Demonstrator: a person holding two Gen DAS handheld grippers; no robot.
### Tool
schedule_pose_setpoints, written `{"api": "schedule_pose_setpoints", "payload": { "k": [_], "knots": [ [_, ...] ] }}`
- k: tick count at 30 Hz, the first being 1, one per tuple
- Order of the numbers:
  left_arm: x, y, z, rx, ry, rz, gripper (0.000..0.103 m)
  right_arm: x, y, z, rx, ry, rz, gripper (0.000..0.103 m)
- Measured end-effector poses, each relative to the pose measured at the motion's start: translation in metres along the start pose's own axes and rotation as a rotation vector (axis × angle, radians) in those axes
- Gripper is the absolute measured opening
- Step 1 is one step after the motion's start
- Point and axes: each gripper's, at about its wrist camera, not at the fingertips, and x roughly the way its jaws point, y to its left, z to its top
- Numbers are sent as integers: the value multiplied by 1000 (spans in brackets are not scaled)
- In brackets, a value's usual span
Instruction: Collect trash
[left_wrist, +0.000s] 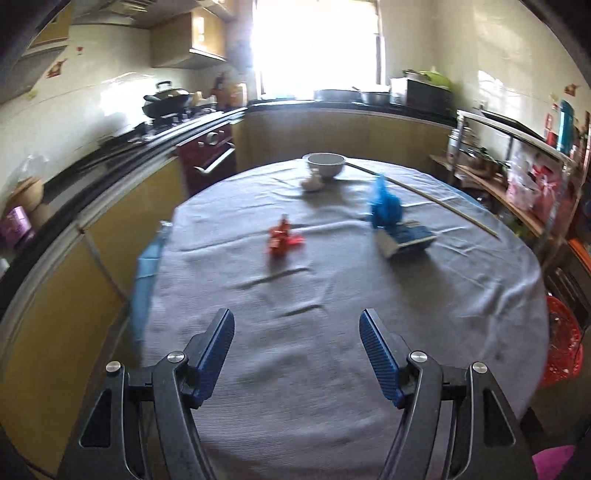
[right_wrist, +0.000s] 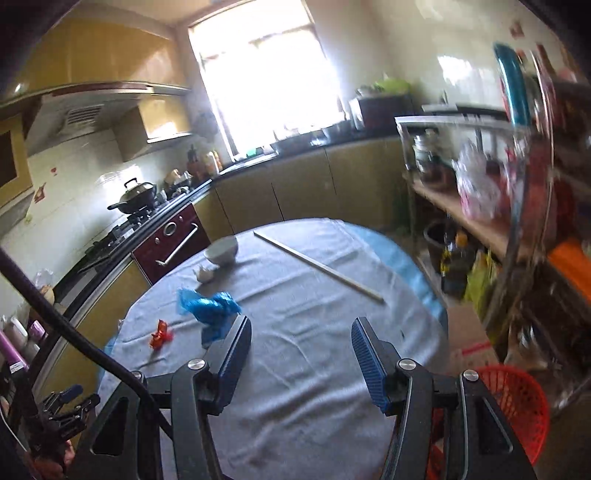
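Observation:
A round table with a grey cloth (left_wrist: 332, 350) holds the trash. A crumpled red wrapper (left_wrist: 282, 238) lies mid-table, also in the right wrist view (right_wrist: 159, 334). A blue crumpled plastic piece (left_wrist: 386, 206) lies right of it beside a blue and white packet (left_wrist: 404, 240); the blue plastic shows in the right wrist view (right_wrist: 210, 306). A pale crumpled scrap (left_wrist: 312, 183) sits by a white bowl (left_wrist: 325, 164). My left gripper (left_wrist: 297, 321) is open and empty over the near cloth. My right gripper (right_wrist: 301, 328) is open and empty, right of the blue plastic.
A long thin wooden stick (right_wrist: 317, 264) lies across the far right of the table. A red mesh basket (right_wrist: 513, 402) stands on the floor at the right, by a cluttered shelf rack (right_wrist: 480, 221). Kitchen counters with a wok (left_wrist: 166, 99) run along the left and back.

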Motion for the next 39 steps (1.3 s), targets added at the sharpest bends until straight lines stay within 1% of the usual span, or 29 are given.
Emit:
{"api": "schedule_pose_setpoints", "payload": {
  "k": [4,10,15,20,26,28,32,36,39],
  "knots": [
    [-8,22,-2,2,-13,66,71,-15,23,23,-49,-65,-15,65],
    [-16,49,-8,6,-7,153,74,-28,41,48,-73,-136,-23,65],
    [-23,61,-10,3,-1,172,75,-34,48,60,-78,-174,-32,65],
    [-35,71,-3,22,-17,192,75,-44,51,72,-80,-212,-53,65],
    [-58,87,12,25,-64,226,77,-74,49,90,-85,-294,-100,67],
    [-67,92,17,20,-78,235,77,-85,48,97,-67,-328,-94,68],
    [-87,99,26,12,-127,278,81,-109,48,108,-36,-419,-85,69],
    [-105,105,32,3,-168,316,82,-126,54,117,-26,-497,-70,70],
    [-117,104,37,17,-202,365,82,-138,59,118,-17,-544,-42,73]
  ]
}}
